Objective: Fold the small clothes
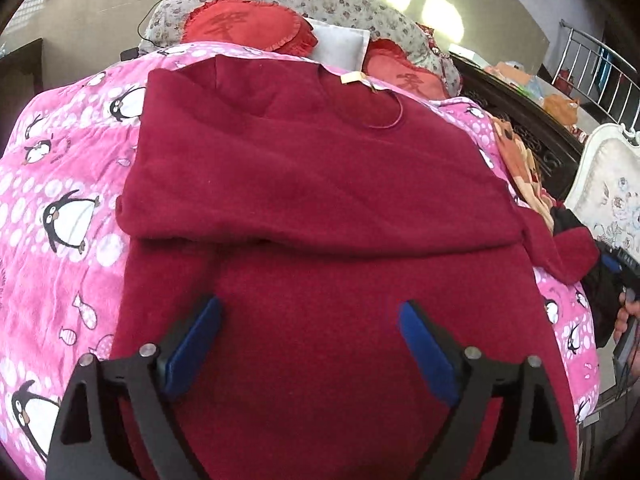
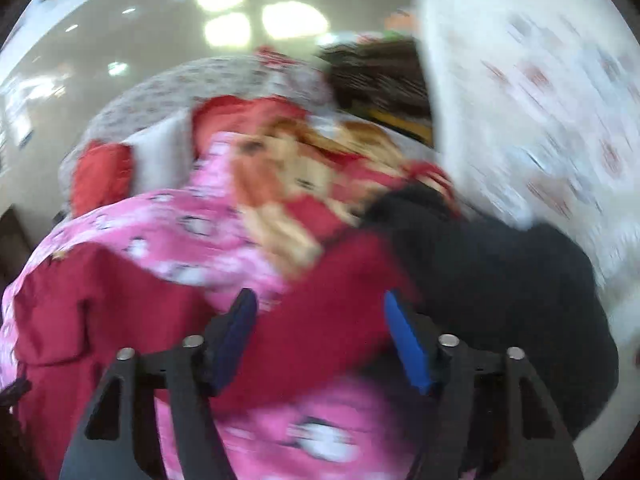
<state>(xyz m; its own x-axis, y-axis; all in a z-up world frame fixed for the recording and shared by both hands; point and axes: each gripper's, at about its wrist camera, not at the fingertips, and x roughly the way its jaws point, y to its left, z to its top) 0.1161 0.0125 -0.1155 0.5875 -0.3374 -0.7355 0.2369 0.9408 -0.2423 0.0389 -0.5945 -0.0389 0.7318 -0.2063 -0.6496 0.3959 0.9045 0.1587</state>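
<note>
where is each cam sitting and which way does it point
Left wrist: behind the open left gripper, above the dark red fleece top on the pink penguin blanket, facing the red pillows; the person's right hand shows at the right edge.
Right wrist: blurred, behind the open right gripper, over the top's sleeve, facing a black garment.
Shared: top, blanket, pillows.

My right wrist view is smeared with blur; the black garment (image 2: 500, 280) has no readable shape. The sweater's (image 1: 320, 200) hem runs off my left view's bottom edge.
</note>
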